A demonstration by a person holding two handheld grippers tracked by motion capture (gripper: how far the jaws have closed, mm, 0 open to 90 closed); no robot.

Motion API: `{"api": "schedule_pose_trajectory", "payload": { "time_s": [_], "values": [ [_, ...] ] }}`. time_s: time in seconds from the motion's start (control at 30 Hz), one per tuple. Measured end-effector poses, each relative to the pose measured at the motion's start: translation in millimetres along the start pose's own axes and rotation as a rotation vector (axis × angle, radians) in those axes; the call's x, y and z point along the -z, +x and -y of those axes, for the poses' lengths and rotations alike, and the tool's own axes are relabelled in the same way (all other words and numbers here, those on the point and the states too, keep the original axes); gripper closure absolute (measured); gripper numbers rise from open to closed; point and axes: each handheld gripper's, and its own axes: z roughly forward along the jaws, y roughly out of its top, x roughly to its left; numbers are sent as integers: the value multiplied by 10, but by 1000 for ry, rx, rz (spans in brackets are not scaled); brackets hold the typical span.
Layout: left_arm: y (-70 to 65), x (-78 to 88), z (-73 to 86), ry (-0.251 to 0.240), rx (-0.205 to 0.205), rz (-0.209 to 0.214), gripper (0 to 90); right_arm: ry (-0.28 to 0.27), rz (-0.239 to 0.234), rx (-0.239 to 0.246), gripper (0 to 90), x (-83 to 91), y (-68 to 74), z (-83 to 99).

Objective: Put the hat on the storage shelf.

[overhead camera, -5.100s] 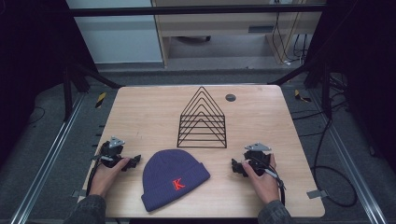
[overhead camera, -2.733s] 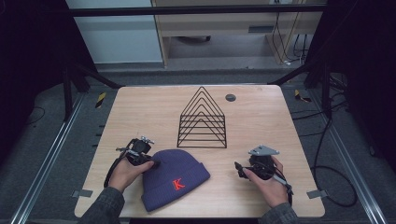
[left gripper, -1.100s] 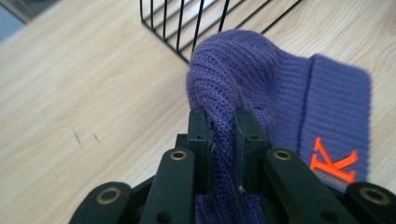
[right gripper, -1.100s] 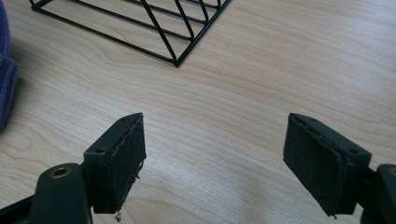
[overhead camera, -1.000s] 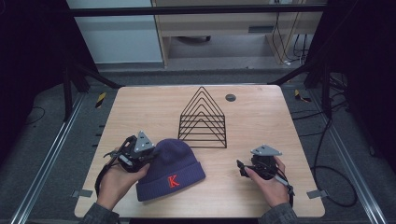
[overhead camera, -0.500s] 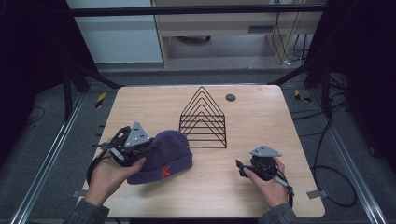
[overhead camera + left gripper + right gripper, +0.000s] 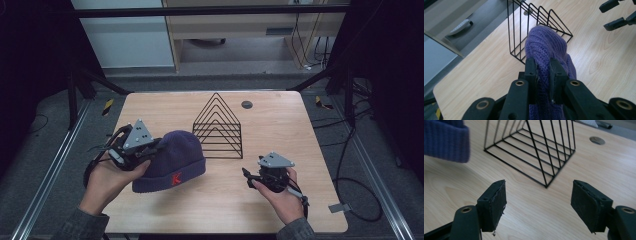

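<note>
High view: a light wooden table (image 7: 280, 125) in a dim room with a dark floor, pale cabinets behind.
The left gripper (image 7: 543, 72) is clamped on the purple hat (image 7: 172, 160), which has been lifted toward the table's left since half a second ago, beside the black wire rack (image 7: 218, 126); the right gripper (image 7: 539, 205) hangs spread wide, holding nothing, unmoved.

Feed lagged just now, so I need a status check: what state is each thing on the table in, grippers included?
Left gripper: shut on the beanie's knit.
Right gripper: open, holding nothing, above bare table.
Beanie: pinched at one side, bunched, partly raised.
Wire rack: upright, holding nothing.
Table: small round dark disc near far edge.
</note>
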Motion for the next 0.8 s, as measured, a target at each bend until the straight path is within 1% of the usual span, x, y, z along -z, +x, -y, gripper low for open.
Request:
{"api": "schedule_pose_trajectory", "payload": {
  "time_s": [0.03,0.07,0.1,0.13,0.3,0.33,0.43,0.5,0.67,0.73,0.8],
  "values": [
    [0,0,0,0,0,0,792,0,0,0,281,0,0,0],
    [19,24,-23,-6,-6,-2,791,-5,-8,15,279,16,48,-59],
    [19,24,-23,-6,-6,-2,791,-5,-8,15,279,16,48,-59],
    [49,48,-41,-15,-2,-3,792,-9,-16,26,280,26,89,-105],
    [82,71,-81,-21,-7,-2,792,-13,-35,43,284,27,147,-175],
    [91,77,-101,-23,-8,0,792,-16,-50,47,286,29,178,-217],
    [110,82,-125,-36,-7,3,792,-21,-61,51,290,33,206,-265],
    [121,88,-147,-36,-12,8,791,-22,-69,55,291,31,220,-299],
    [136,110,-204,-47,-22,6,791,-18,-90,69,296,14,257,-382],
    [139,118,-216,-48,-24,3,791,-16,-93,68,298,11,265,-392],
    [140,140,-243,-54,-29,4,791,-12,-108,79,305,-6,289,-418]
  ]
}}
